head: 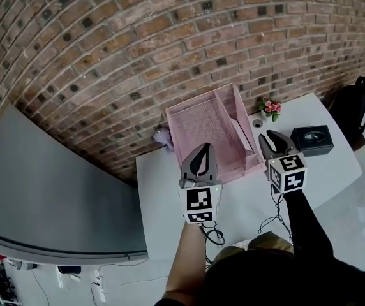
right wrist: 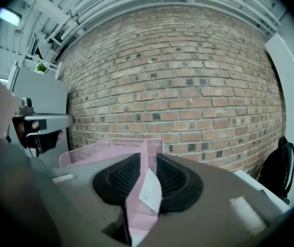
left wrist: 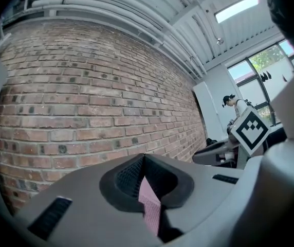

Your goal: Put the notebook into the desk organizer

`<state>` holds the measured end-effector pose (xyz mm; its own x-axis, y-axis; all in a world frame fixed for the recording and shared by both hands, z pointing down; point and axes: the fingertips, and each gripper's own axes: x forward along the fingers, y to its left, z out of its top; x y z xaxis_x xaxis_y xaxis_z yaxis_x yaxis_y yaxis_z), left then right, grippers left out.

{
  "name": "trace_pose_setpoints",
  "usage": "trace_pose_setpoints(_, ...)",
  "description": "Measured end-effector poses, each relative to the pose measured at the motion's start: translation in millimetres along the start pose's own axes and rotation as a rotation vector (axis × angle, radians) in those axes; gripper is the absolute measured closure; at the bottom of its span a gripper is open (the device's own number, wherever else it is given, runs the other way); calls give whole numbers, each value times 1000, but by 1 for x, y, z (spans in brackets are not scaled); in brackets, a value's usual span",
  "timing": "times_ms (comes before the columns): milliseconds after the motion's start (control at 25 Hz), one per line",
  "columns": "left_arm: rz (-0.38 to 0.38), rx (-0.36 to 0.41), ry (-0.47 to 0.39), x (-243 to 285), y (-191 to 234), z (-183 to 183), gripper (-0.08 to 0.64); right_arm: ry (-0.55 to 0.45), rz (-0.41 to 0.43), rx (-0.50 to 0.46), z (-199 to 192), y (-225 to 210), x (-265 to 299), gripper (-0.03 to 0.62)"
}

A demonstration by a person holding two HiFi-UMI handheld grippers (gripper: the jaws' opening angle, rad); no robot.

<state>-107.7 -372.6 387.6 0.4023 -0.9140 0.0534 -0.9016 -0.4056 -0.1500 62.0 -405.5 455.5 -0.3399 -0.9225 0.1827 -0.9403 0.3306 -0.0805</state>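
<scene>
A pink mesh desk organizer (head: 200, 98) stands on the white table (head: 163, 203) against the brick wall. A white notebook (head: 238, 131) leans inside its right compartment; in the right gripper view the notebook (right wrist: 149, 189) shows through the jaw gap, with the organizer (right wrist: 85, 151) behind. My left gripper (head: 205, 146) hovers in front of the organizer's middle, shut and empty. In its own view the left gripper (left wrist: 144, 157) has tips that meet, with pink mesh (left wrist: 149, 205) below. My right gripper (head: 270, 134) is by the organizer's front right corner. The right gripper (right wrist: 148, 156) stands narrowly open, holding nothing.
A black box (head: 312, 139) sits on the table right of my right gripper. Near the wall are a small flower pot (head: 272, 107), a small round item (head: 257, 123) and a purple object (head: 163, 134). A grey cabinet (head: 42, 190) is left, a black bag (head: 355, 107) right.
</scene>
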Motion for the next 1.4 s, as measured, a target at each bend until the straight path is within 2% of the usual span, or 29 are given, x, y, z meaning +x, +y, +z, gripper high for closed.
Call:
trace_pose_setpoints(200,-6,11,4,-7,-3,3,551,-103,-4,-31,46,4,-32,506)
trace_pose_setpoints(480,-11,6,-26,-12,-8,22,551,-181,34,-89,73,24,-62,506)
trace_pose_setpoints(680,-8,11,-38,-16,-10,27,551,-190,45,-121,76,30,-68,506)
trace_pose_setpoints(1320,-30,14,-41,-16,-27,27,551,-190,49,-77,64,23,-73,508)
trace_pose_setpoints(1360,-31,14,-39,-16,-28,27,551,-189,44,-75,63,22,-73,509)
trace_pose_setpoints(1400,-32,14,-38,-16,-28,26,551,-189,38,-71,63,21,-73,537)
